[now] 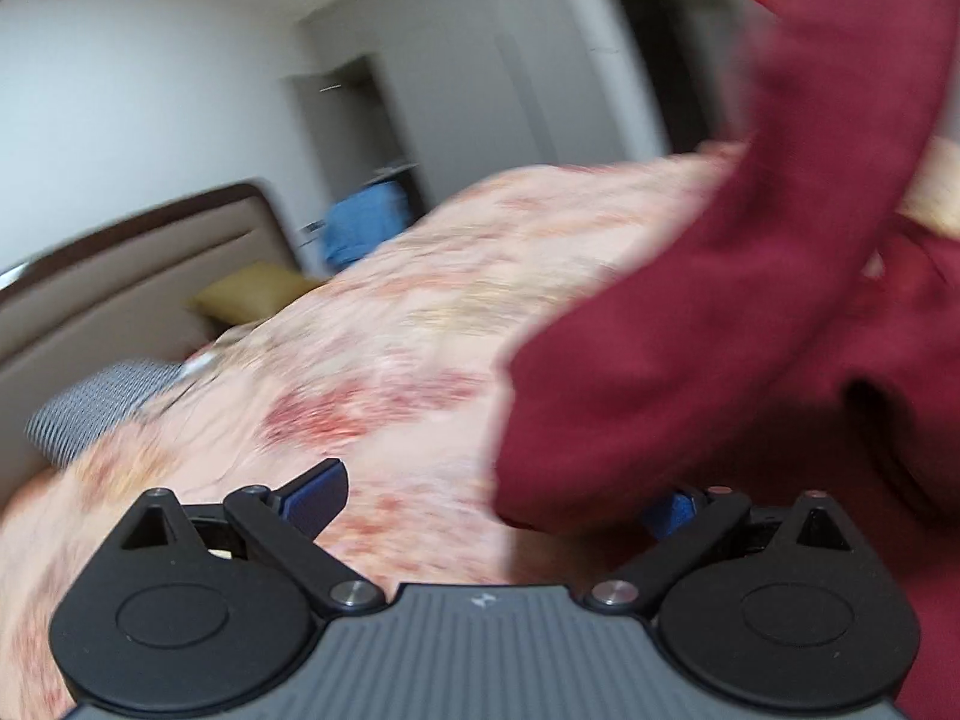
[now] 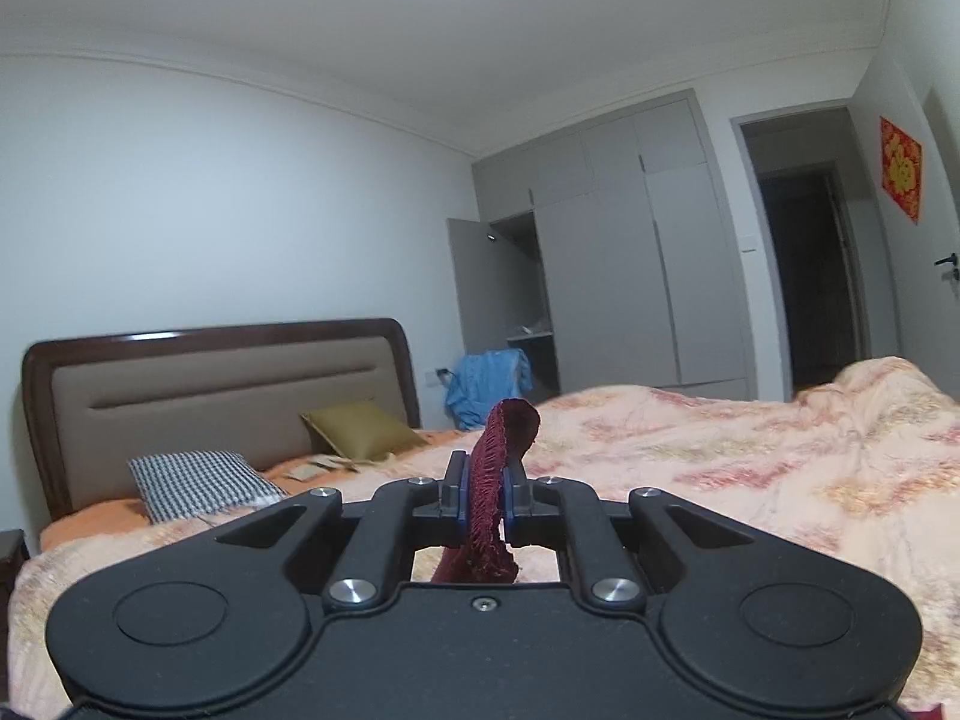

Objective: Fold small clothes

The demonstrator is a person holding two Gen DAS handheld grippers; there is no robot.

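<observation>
Pinched in our right gripper point(image 2: 485, 498), the dark red garment point(image 2: 501, 468) hangs lifted above the bed point(image 2: 750, 456). Our left gripper point(image 1: 498, 495) is spread wide beside it, empty. Next, we judge, it catches another edge.

1. The dark red garment point(image 2: 498, 480) is a small piece of clothing in deep maroon cloth, with a ribbed or fringed-looking edge showing in the right wrist view.
2. That edge stands upright, pinched in a narrow fold, its top curling over to the right and its lower end hanging down in a loose flap.
3. In the left wrist view the same cloth point(image 1: 750, 330) appears blurred, a broad sheet stretching from the upper right down towards the lower middle.
4. Its lower part drapes over the floral bedspread point(image 1: 390, 330).
</observation>
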